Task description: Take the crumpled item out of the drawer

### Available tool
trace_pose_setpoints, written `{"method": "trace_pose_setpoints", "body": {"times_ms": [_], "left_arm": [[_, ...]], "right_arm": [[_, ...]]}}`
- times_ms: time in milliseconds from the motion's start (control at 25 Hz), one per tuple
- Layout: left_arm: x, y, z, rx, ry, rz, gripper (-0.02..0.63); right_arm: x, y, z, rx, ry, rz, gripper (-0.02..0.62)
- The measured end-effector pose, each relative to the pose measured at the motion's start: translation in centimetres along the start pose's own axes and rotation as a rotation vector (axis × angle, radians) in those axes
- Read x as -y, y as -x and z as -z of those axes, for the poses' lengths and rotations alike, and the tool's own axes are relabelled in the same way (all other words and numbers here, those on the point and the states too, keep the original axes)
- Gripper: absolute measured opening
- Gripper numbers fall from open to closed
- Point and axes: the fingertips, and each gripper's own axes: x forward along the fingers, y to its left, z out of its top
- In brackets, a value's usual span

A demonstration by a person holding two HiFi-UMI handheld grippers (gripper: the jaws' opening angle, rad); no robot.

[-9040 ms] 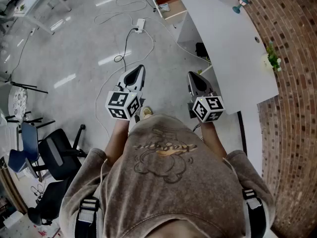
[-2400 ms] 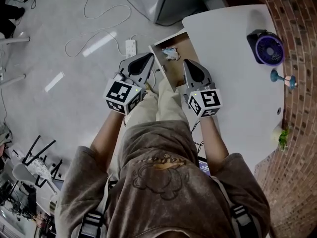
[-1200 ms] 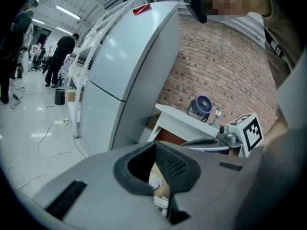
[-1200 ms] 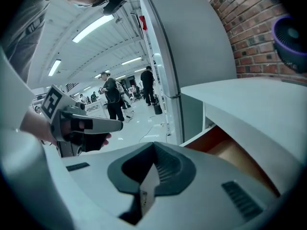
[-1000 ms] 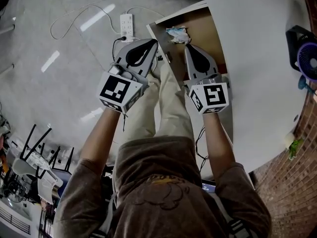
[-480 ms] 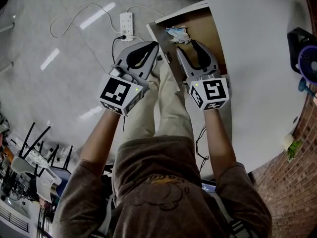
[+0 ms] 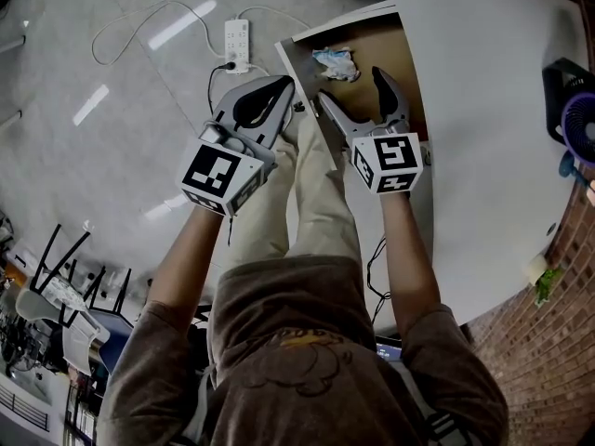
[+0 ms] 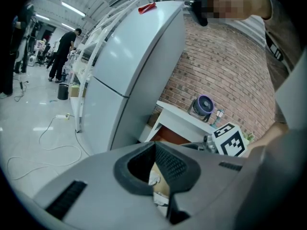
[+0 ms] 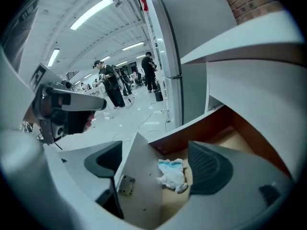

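The crumpled white and blue item (image 7: 335, 63) lies on the brown floor of the open drawer (image 7: 386, 40), near its front wall. My right gripper (image 7: 351, 86) hovers just short of the item, and its jaws are opening wide. In the right gripper view the crumpled item (image 9: 173, 173) lies ahead between the two fingers, untouched. The left finger (image 9: 103, 164) is outside the drawer's white front panel (image 9: 134, 176) and the right finger (image 9: 208, 166) is inside the drawer. My left gripper (image 7: 282, 86) is shut and empty, beside the drawer front over the floor.
The white desk top (image 7: 483, 110) runs to the right of the drawer, with a purple fan (image 7: 576, 110) on it. A power strip (image 7: 236, 46) and cables lie on the floor to the left. A tall grey fridge (image 8: 129, 71) stands behind the desk.
The right gripper's jaws have gone from shut to spread wide in front of the crumpled item. The left gripper has hardly moved.
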Motion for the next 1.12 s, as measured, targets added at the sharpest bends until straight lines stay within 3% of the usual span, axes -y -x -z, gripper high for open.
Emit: {"method": "trace_pose_setpoints", "body": {"times_ms": [400, 1120], "left_arm": [[-0.3, 0.3, 1.1, -0.013, 0.001, -0.01, 0.008], [0.1, 0.4, 2.1, -0.031, 0.021, 0.002, 0.008]], "right_arm": [[2.5, -4.6, 3.8, -0.126, -0.012, 0.018, 0.425], [4.9, -9.1, 10.2, -0.377, 0.066, 0.072, 0.411]]}}
